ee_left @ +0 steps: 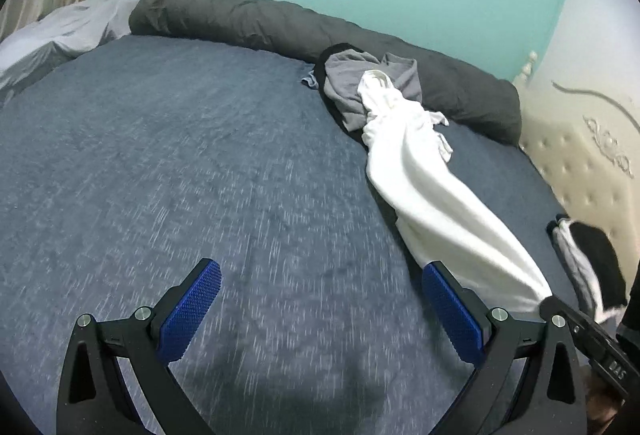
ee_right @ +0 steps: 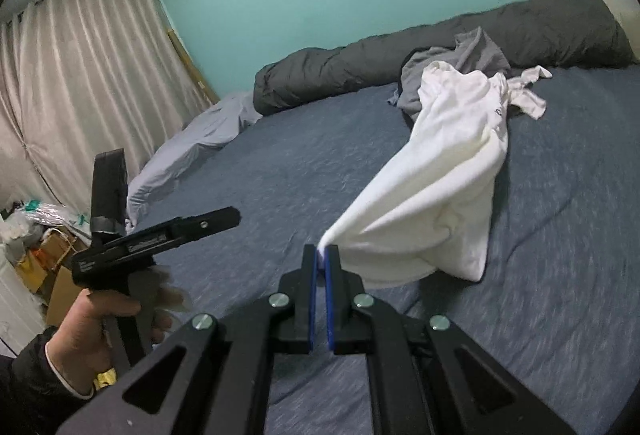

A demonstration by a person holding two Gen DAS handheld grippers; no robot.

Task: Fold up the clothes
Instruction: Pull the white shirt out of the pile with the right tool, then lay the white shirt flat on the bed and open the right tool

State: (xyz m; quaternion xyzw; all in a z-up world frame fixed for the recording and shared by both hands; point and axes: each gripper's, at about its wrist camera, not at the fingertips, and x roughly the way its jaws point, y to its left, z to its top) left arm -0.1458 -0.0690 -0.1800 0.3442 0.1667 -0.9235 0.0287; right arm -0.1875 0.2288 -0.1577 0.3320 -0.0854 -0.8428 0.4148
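Pulling like this could go wrong. On the big blue bed [ee_left: 168, 163] the grey pile [ee_left: 348, 91] sits by the dark quilt [ee_left: 248, 19], and the far end of the white shirt [ee_right: 448, 171] lies on that pile. If it snags, the pile may come too. The shirt hangs stretched off the bed from one tiny corner in the right gripper [ee_right: 321, 255], clamped tight; it may slip out. The left gripper [ee_left: 320, 311] is wide apart, holding nothing.
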